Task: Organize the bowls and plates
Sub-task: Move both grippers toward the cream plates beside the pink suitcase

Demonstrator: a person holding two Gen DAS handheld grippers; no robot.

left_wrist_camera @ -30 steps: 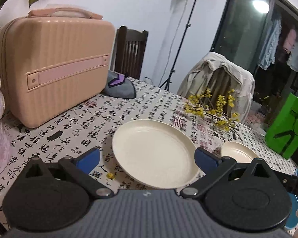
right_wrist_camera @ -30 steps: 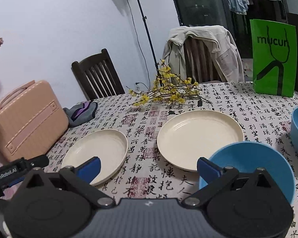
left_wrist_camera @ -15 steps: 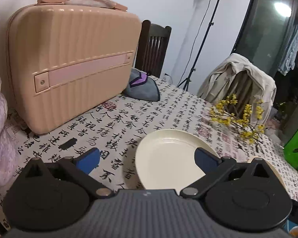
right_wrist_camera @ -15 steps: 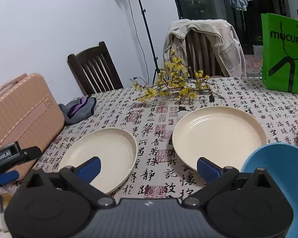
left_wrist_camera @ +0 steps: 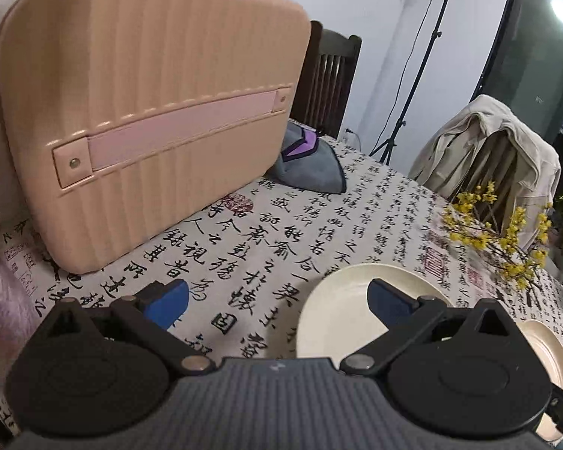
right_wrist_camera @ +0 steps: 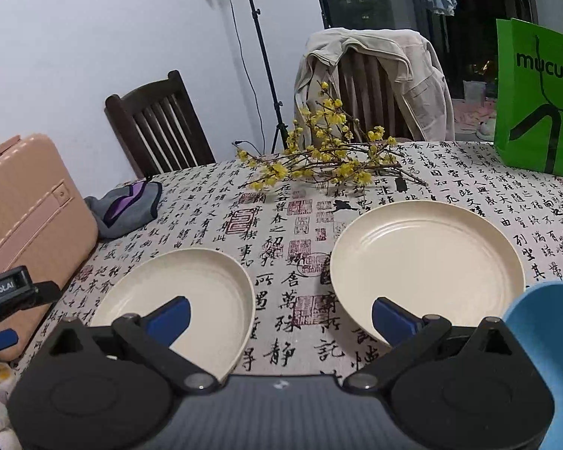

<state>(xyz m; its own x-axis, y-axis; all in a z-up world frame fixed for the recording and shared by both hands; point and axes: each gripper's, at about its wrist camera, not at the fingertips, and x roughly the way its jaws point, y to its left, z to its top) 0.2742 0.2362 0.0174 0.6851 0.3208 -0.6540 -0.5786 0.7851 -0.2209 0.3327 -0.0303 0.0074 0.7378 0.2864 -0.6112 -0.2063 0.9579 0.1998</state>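
Two cream plates lie on the calligraphy-print tablecloth. In the right wrist view the smaller plate (right_wrist_camera: 191, 292) is front left and the larger plate (right_wrist_camera: 428, 258) front right, with a blue bowl (right_wrist_camera: 544, 337) at the right edge. My right gripper (right_wrist_camera: 279, 318) hovers open between the two plates, holding nothing. In the left wrist view my left gripper (left_wrist_camera: 277, 300) is open and empty over the cloth, its right finger above the near plate (left_wrist_camera: 341, 311); a second plate (left_wrist_camera: 548, 360) shows at the right edge. The left gripper (right_wrist_camera: 3, 311) also shows at the far left of the right wrist view.
A pink hard case (left_wrist_camera: 150, 112) stands close on the left. A grey-purple cloth (left_wrist_camera: 311, 161) lies behind it. Yellow flower branches (right_wrist_camera: 326, 161) lie across the table's far side, and a green paper bag (right_wrist_camera: 536, 97) stands at back right. Chairs (right_wrist_camera: 157, 123) ring the table.
My left gripper has swung left toward the pink case, so the plate now sits at its right finger. My right gripper has also shifted left, pushing the blue bowl toward the right edge.
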